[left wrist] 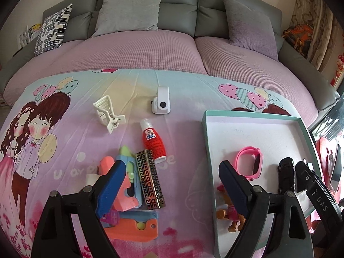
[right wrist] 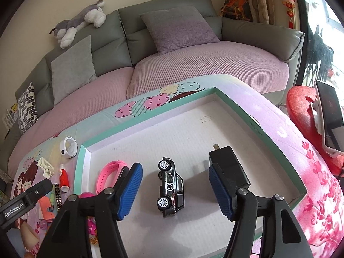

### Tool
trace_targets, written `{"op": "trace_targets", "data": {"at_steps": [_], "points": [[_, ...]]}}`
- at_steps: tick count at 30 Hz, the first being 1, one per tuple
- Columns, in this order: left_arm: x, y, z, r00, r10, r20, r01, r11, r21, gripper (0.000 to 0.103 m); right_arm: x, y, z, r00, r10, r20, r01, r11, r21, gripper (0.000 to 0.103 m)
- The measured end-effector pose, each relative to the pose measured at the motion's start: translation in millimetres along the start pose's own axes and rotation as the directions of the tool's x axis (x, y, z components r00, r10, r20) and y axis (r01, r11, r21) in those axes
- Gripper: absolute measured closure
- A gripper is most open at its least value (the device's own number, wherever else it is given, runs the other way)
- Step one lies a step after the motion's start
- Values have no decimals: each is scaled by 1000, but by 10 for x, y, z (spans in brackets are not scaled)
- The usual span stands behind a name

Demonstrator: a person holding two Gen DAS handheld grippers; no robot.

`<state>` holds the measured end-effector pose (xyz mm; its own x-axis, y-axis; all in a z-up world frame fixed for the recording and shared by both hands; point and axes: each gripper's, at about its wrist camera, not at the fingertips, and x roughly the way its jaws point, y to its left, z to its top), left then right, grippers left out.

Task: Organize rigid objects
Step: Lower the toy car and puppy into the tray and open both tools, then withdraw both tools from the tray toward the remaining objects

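Down on the white floor of the tray, the black toy car lies on its side, wheels toward the camera, squarely between the blue pads of the right claw, and those pads stand clear of it on both sides: released, nothing gripped. Looks like a drop-off just completed! Beside the car sit a black plug adapter and a pink wristband, with a small toy figure at the tray's near edge.

Over to the left claw, spread wide and empty, hovering above the cartoon-print sheet. Under it waits the pile: a patterned bar, a red bottle, orange-and-blue toy pieces; further off, a white clip and a white gadget.

Next move, I'd say: the left claw drops onto one loose piece, likely the patterned bar, straddling its narrow width before closing.
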<state>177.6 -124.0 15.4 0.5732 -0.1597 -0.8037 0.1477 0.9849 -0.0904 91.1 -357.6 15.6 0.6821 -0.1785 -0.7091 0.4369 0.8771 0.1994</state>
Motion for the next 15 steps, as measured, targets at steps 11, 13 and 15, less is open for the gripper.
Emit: {"op": "trace_targets", "data": {"at_steps": [11,13,15], "points": [[-26,462,-1,996,77,45,-73,992,-100,5,4,40,8,1000,-10,15,10,1000,-24,0],[-28,520,-11,995,88,44,-83,991,-104,5,1,54,9,999,-26,22,27,999,-32,0],[-43,589,-24,994,98,46,-92,990,-111,5,-3,53,14,999,-29,23,30,999,-26,0]]}}
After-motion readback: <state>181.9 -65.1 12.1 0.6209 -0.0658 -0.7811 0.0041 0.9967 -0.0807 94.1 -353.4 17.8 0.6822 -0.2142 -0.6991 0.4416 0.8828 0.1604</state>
